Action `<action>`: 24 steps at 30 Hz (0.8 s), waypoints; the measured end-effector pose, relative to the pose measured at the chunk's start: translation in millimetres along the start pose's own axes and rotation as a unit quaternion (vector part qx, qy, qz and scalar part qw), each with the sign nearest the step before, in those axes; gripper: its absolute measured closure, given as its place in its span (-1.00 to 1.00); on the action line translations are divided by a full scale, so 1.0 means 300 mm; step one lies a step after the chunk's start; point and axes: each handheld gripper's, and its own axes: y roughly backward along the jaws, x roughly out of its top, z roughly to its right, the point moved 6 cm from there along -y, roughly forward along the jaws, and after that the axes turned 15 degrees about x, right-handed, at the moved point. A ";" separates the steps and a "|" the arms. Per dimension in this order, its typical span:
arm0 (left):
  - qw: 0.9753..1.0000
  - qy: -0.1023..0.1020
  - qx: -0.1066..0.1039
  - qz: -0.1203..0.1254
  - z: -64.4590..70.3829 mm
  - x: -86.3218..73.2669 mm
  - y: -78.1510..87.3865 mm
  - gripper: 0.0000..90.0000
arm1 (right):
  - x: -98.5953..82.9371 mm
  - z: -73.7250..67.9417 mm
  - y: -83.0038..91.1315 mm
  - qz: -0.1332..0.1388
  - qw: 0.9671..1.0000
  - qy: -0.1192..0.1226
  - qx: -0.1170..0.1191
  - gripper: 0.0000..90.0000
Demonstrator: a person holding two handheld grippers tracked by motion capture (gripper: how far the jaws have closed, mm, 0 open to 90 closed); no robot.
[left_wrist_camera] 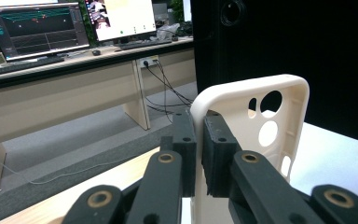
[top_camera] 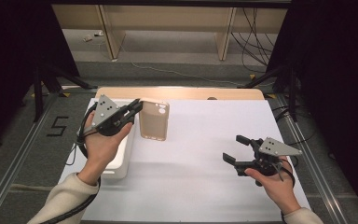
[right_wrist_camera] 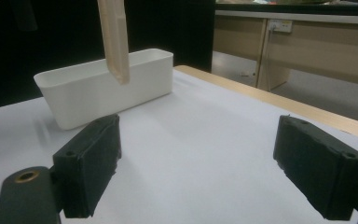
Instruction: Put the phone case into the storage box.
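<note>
Here the left gripper [top_camera: 137,106] is clenched on the side rim of the phone case [top_camera: 154,120], held in the air just right of the white bin [top_camera: 119,164], its long axis running near-far. The right gripper [top_camera: 235,149] hangs released, well right.

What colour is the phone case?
Pale beige; the phone case, clamped by the left gripper, shows best in the left gripper view.
</note>
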 end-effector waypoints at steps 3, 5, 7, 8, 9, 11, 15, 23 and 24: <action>1.000 -0.002 0.000 0.001 -0.009 0.001 -0.001 0.87 | 0.000 0.001 0.000 0.000 1.000 0.000 -0.001 -0.64; 1.000 -0.002 0.002 0.002 -0.015 0.001 -0.001 0.87 | 0.000 0.000 -0.001 0.000 1.000 -0.001 0.000 -0.64; 1.000 -0.002 0.004 0.002 -0.021 0.001 0.000 0.87 | -0.001 0.000 -0.001 0.000 1.000 0.000 0.000 -0.64; 1.000 -0.001 0.005 0.001 -0.023 0.000 0.000 0.87 | -0.001 0.000 -0.001 -0.001 1.000 -0.001 0.000 -0.64; 1.000 -0.001 0.006 0.001 -0.025 0.000 0.000 0.87 | -0.001 -0.001 -0.002 -0.001 1.000 -0.001 0.001 -0.64; 1.000 -0.001 0.007 0.000 -0.029 -0.001 0.001 0.87 | -0.001 0.000 -0.002 -0.001 1.000 -0.001 0.000 -0.64; 1.000 -0.001 0.014 0.000 -0.038 0.000 0.004 0.87 | -0.002 0.000 -0.002 -0.001 1.000 -0.002 0.001 -0.64; 1.000 -0.002 0.020 0.001 -0.056 0.003 0.005 0.87 | -0.002 0.000 -0.003 0.000 1.000 -0.002 0.002 -0.64; 1.000 -0.002 0.021 0.001 -0.059 0.004 0.005 0.87 | -0.002 0.000 -0.003 0.000 1.000 -0.002 0.001 -0.64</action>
